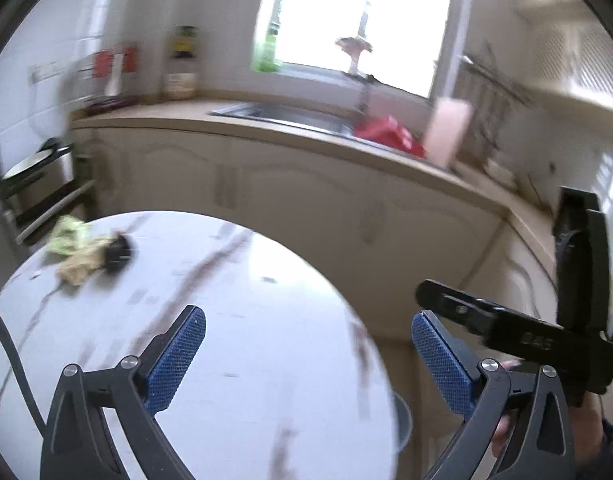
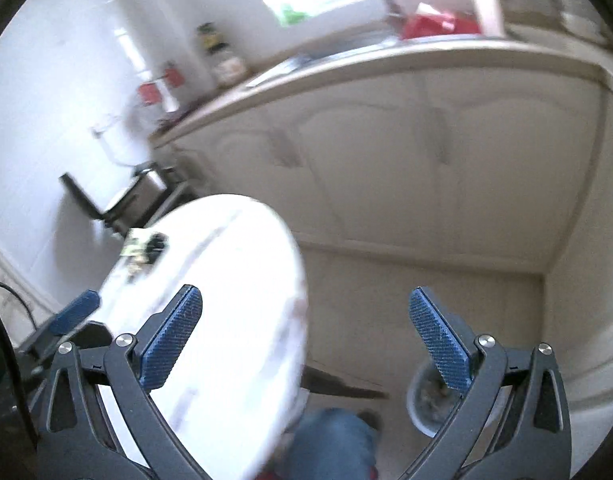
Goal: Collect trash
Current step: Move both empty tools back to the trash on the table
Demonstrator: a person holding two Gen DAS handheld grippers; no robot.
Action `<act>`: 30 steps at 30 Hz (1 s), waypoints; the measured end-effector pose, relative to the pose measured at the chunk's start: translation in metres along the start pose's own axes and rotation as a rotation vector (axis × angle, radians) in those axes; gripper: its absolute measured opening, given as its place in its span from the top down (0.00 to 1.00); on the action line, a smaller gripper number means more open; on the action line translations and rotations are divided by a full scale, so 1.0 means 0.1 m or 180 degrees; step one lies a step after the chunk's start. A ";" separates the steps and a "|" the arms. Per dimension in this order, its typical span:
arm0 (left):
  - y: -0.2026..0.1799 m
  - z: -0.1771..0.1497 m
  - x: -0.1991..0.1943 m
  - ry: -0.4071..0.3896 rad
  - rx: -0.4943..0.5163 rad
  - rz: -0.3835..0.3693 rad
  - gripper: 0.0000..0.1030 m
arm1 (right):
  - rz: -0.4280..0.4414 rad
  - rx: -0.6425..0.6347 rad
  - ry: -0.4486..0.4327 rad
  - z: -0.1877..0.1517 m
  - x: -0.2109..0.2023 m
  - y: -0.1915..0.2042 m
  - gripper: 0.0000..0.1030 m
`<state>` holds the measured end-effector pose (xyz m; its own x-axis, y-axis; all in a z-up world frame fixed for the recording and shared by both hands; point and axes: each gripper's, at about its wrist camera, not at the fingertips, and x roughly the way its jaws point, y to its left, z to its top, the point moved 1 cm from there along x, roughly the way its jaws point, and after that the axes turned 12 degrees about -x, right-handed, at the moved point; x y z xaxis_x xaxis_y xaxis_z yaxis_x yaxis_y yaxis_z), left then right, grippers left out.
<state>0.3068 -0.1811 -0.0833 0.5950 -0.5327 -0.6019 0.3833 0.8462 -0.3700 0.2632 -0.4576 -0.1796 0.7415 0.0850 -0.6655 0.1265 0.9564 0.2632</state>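
Both tools stand wide apart with nothing between the blue pads: the left tool (image 1: 308, 332) hangs released over the near half of the round bench (image 1: 234, 344), and the right tool (image 2: 306, 312) is equally released, straddling the bench edge and the floor.

The trash (image 1: 80, 250), a crumpled yellow-green wrapper bunched against a small dark lump, lies well ahead and to the left of the left tool, near the far rim of the bench. In the right wrist view it sits far ahead and left of that tool. Below the right tool's right finger a round grey bin (image 2: 430, 400) stands on the floor, with what looks like scraps inside.

Risks, as I judge them: both views are smeared, so aim at the wrapper may be loose. The wrapper looks thin and springy, so a shallow pinch could catch only a flap and let the dark lump drop or roll off the rim. The bench is glossy, marble-patterned and slick, so a pad nudging the pile could skate it over the edge toward the metal rack (image 1: 38, 184). The two tools sit close together and could knock
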 end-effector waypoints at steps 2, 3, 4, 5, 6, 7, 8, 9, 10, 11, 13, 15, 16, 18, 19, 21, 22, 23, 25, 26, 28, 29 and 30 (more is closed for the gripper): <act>0.27 0.01 -0.16 -0.0086 -0.0108 0.0094 0.01 | 0.0108 -0.0102 -0.0045 0.09 0.04 0.25 0.00; 0.42 0.01 -0.24 -0.0131 -0.0158 0.0155 0.01 | 0.0149 -0.0142 -0.0059 0.13 0.07 0.37 0.00; 0.52 0.02 -0.29 -0.0163 -0.0191 0.0203 0.01 | 0.0196 -0.0195 -0.0075 0.18 0.10 0.52 0.00; 0.66 0.02 -0.35 -0.0199 -0.0230 0.0269 0.01 | 0.0231 -0.0252 -0.0083 0.22 0.15 0.65 0.00; 0.79 0.03 -0.41 -0.0236 -0.0263 0.0343 0.01 | 0.0261 -0.0335 -0.0081 0.27 0.20 0.82 0.00; 0.87 0.02 -0.44 -0.0265 -0.0282 0.0401 0.01 | 0.0271 -0.0392 -0.0071 0.29 0.26 0.93 0.00; 0.99 0.02 -0.50 -0.0297 -0.0303 0.0474 0.01 | 0.0286 -0.0457 -0.0057 0.30 0.32 1.06 0.00; 1.05 0.03 -0.50 -0.0315 -0.0319 0.0539 0.01 | 0.0315 -0.0535 -0.0040 0.35 0.40 1.21 0.00; 1.15 0.03 -0.52 -0.0323 -0.0336 0.0612 0.01 | 0.0338 -0.0581 -0.0028 0.36 0.44 1.32 0.00; 1.23 0.04 -0.51 -0.0325 -0.0349 0.0687 0.01 | 0.0358 -0.0645 -0.0002 0.39 0.51 1.45 0.00; 1.38 0.05 -0.48 -0.0319 -0.0346 0.0827 0.01 | 0.0350 -0.0763 0.0051 0.44 0.66 1.67 0.00; 1.50 0.09 -0.42 -0.0303 -0.0339 0.0935 0.01 | 0.0341 -0.0855 0.0130 0.49 0.88 1.89 0.00; 1.54 0.11 -0.38 -0.0288 -0.0332 0.0962 0.01 | 0.0352 -0.0879 0.0154 0.49 0.96 1.93 0.00; 1.63 0.16 -0.22 -0.0200 -0.0282 0.1011 0.01 | 0.0305 -0.0942 0.0257 0.53 1.23 2.07 0.00; 1.68 0.16 -0.13 -0.0131 -0.0245 0.1046 0.01 | 0.0274 -0.0948 0.0305 0.56 1.32 2.12 0.00; 1.68 0.29 0.14 -0.0027 -0.0191 0.1085 0.01 | 0.0232 -0.0943 0.0415 0.58 1.56 2.18 0.00; 1.69 0.31 0.25 0.0029 -0.0159 0.1091 0.01 | 0.0223 -0.0934 0.0469 0.59 1.68 2.20 0.00; 1.70 0.33 0.35 0.0084 -0.0128 0.1105 0.01 | 0.0216 -0.0933 0.0520 0.60 1.78 2.21 0.00; 1.69 0.42 0.57 0.0165 -0.0083 0.1108 0.01 | 0.0197 -0.0936 0.0618 0.61 2.01 2.22 0.00; 1.68 0.47 0.67 0.0197 -0.0068 0.1108 0.01 | 0.0187 -0.0927 0.0650 0.62 2.09 2.22 0.00; 1.68 0.52 0.82 0.0243 -0.0038 0.1076 0.01 | 0.0184 -0.0903 0.0697 0.65 2.24 2.22 0.00; 1.69 0.56 0.90 0.0268 -0.0028 0.1074 0.01 | 0.0181 -0.0906 0.0712 0.66 2.29 2.22 0.00; 1.69 0.58 0.97 0.0293 -0.0011 0.1080 0.02 | 0.0175 -0.0925 0.0736 0.67 2.35 2.22 0.00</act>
<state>0.4707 -0.0905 -0.1630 0.6217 -0.2182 -0.7522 0.1723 0.9750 -0.1403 0.5097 -0.2441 -0.2314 0.5693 0.1676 -0.8048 -0.1262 0.9852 0.1159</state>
